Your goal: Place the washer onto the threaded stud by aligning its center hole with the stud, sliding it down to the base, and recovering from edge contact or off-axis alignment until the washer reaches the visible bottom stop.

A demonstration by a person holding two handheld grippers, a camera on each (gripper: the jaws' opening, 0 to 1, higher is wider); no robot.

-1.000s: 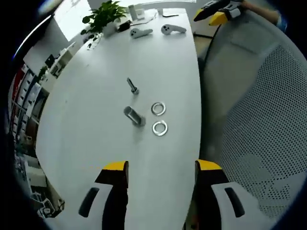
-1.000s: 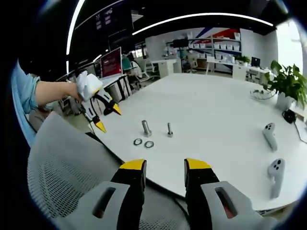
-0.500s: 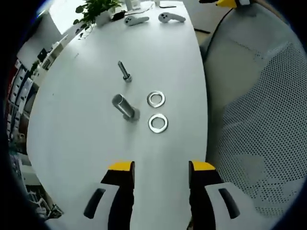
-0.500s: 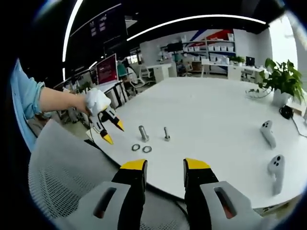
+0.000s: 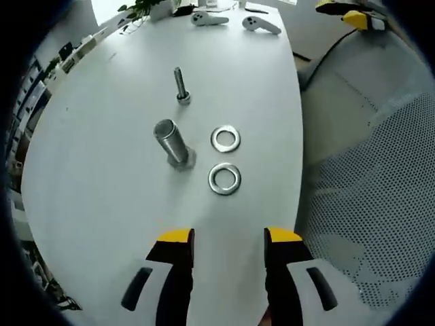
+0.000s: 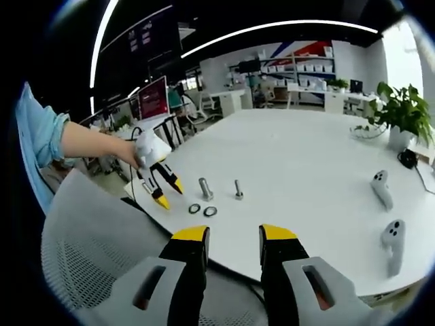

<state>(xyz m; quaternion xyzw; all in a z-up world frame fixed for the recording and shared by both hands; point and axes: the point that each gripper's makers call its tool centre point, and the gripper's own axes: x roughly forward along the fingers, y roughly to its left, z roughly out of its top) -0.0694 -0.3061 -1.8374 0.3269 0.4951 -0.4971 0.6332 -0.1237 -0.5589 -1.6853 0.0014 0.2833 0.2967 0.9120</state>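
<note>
Two steel washers lie flat on the white table point(image 5: 102, 136): the near washer point(image 5: 224, 179) and the far washer point(image 5: 225, 138). Left of them stands a thick threaded stud point(image 5: 172, 143) on its base, with a thin bolt point(image 5: 180, 85) upright farther off. My left gripper point(image 5: 222, 239) hovers open above the table edge, short of the near washer, holding nothing. In the right gripper view the washers point(image 6: 202, 210), stud point(image 6: 205, 188) and bolt point(image 6: 238, 189) sit far ahead. The left gripper point(image 6: 168, 192) shows there beside them, held by a person's hand. My right gripper point(image 6: 233, 235) is open and empty.
Two white hand controllers point(image 6: 382, 190) point(image 6: 391, 239) lie on the table at the right, also seen at the far end as controllers point(image 5: 231, 20). A potted plant point(image 6: 402, 115) stands at the back. A grey mesh chair back point(image 5: 367, 176) sits beside the table edge.
The left gripper has moved closer to the washers and stud, which now look larger in its view. The right gripper has barely moved.
</note>
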